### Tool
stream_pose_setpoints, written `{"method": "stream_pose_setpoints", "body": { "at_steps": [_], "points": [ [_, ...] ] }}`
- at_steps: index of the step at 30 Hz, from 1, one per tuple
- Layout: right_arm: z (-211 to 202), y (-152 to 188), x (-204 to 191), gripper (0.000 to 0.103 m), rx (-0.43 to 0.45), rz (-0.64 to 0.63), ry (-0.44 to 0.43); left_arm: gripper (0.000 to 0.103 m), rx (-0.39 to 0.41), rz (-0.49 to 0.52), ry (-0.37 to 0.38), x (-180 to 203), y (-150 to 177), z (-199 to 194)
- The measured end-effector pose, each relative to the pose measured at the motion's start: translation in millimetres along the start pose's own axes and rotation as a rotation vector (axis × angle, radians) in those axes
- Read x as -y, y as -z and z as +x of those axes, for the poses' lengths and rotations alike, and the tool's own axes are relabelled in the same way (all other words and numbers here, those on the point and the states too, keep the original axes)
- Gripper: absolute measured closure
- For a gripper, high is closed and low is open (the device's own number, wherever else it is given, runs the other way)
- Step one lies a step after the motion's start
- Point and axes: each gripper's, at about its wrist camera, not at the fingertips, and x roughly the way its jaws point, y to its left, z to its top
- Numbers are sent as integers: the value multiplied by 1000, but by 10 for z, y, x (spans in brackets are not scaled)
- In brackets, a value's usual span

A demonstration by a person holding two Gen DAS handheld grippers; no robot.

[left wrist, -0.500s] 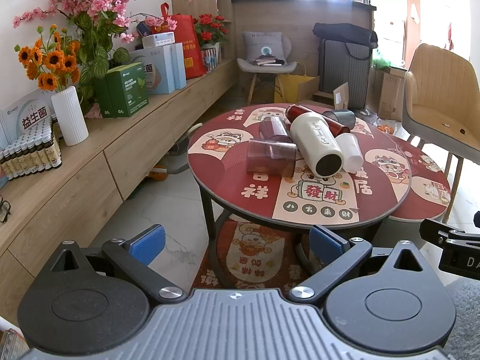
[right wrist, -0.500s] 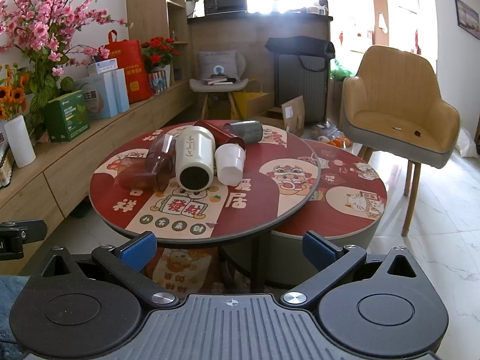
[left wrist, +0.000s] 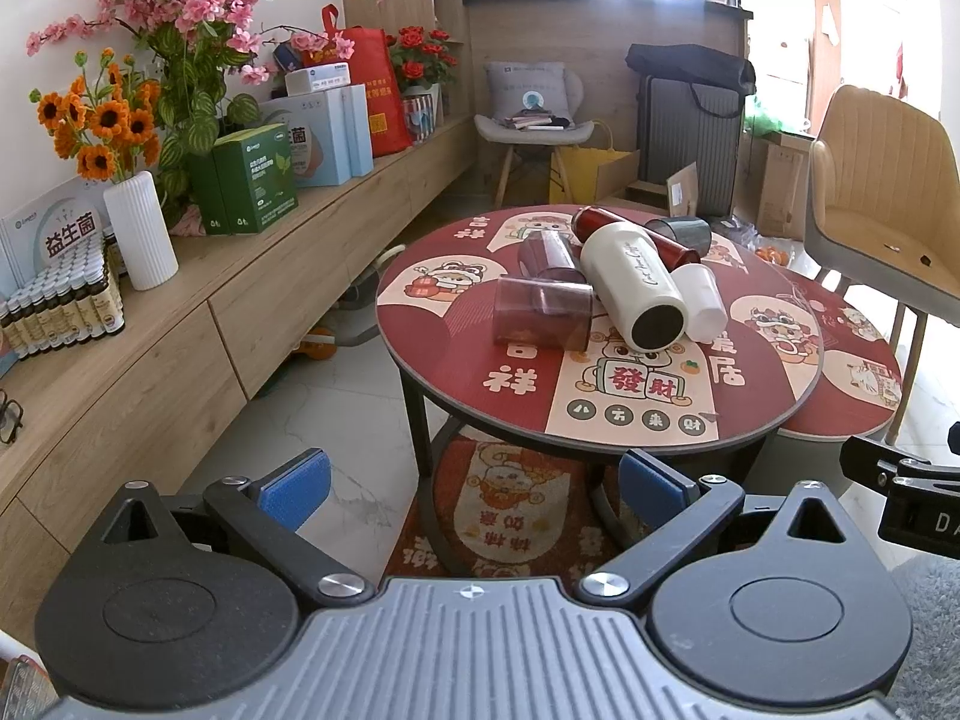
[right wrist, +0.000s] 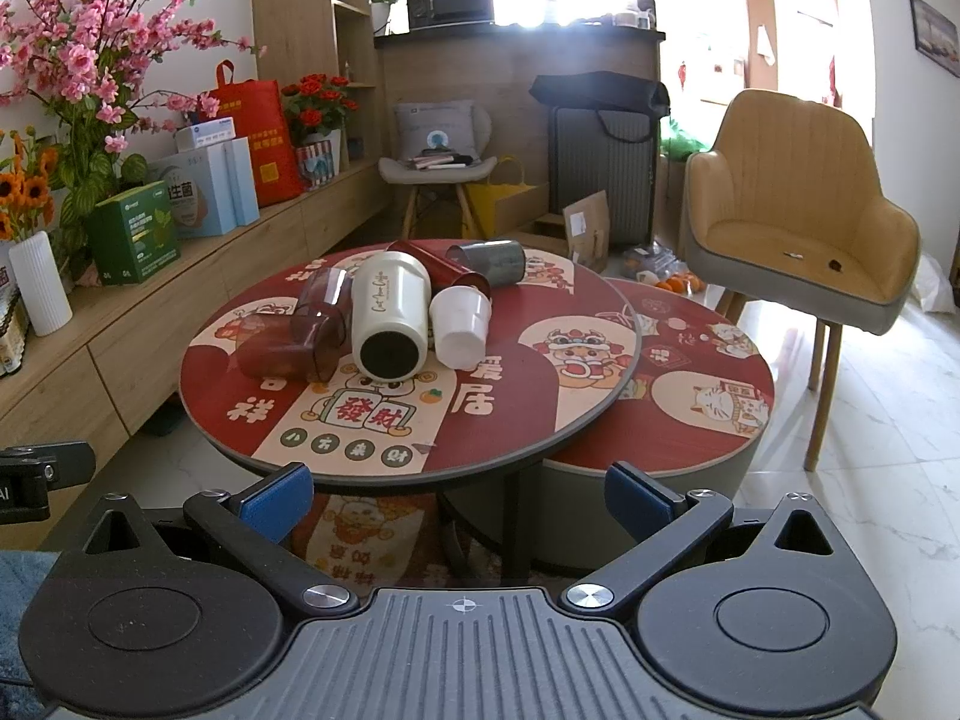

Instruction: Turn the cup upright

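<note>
Cups on the table: six, all lying on their sides in one cluster, ahead of both claws and well apart from them.
Tinted cups: two, the nearer tinted cup (left wrist: pixel 543 313) ahead and left of the right claw, the farther tinted cup (left wrist: pixel 549 252) just behind it; nothing visible inside them.
White cups: two, the big white cup (left wrist: pixel 633 289) with its dark end toward the claws, and the small white cup (right wrist: pixel 460 320) touching its right side.
Red cup: one, the red cup (left wrist: pixel 636 234) behind the white ones.
Grey cup: one, the grey cup (right wrist: pixel 489 261) farthest back.
Table: one round red table (right wrist: pixel 516 396), a lower one beside it.
Left claw (left wrist: pixel 474 483): fingers spread wide, holding nothing.
Right claw (right wrist: pixel 459 495): fingers spread wide, holding nothing.
</note>
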Motion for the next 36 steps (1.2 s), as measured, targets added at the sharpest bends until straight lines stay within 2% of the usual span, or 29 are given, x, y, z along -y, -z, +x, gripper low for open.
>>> {"method": "stream_pose_setpoints", "body": {
  "at_steps": [36],
  "points": [
    [31,45,-4,0,-7,6,-3,0,-8,-3,-3,-8,38,10]
  ]
}}
